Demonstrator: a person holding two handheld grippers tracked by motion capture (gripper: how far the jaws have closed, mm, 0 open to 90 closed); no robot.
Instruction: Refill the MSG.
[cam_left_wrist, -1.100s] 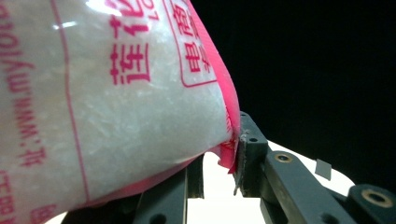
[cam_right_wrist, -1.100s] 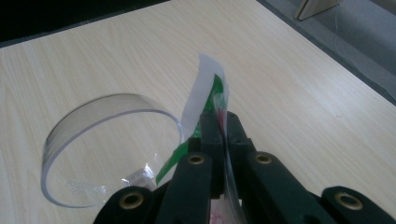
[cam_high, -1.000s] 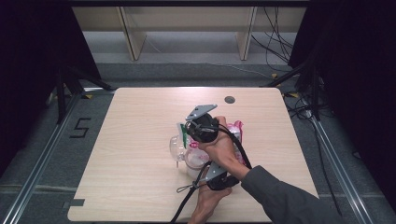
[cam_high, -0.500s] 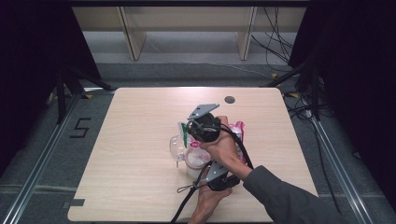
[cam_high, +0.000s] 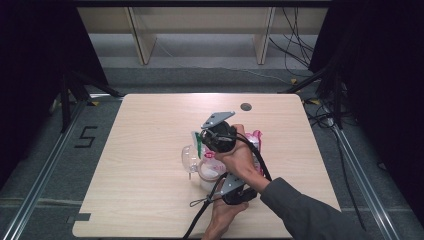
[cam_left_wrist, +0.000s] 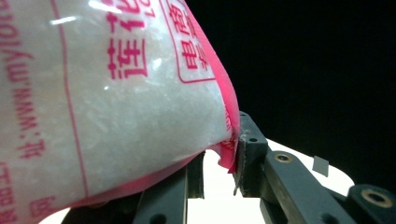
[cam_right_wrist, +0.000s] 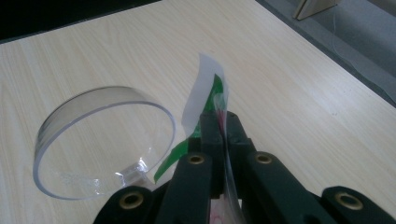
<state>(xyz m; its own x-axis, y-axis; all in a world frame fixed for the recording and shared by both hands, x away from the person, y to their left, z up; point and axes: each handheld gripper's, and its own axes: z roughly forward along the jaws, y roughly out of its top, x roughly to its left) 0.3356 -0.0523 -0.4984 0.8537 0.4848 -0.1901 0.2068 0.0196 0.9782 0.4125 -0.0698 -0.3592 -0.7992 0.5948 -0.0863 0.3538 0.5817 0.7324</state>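
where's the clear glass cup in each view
High view: the clear glass cup stands mid-table, just left of the pink-and-white bag.
Right gripper view: the cup is at left, beside the shut jaws.
Left gripper view: not in it.
Shared landmark: the bag's green-and-white top edge, pinched by the right gripper.

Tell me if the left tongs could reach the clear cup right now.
Probably not as things stand: the left tongs are shut on the pink bag. The clear cup stands close by, but the bag occupies them.
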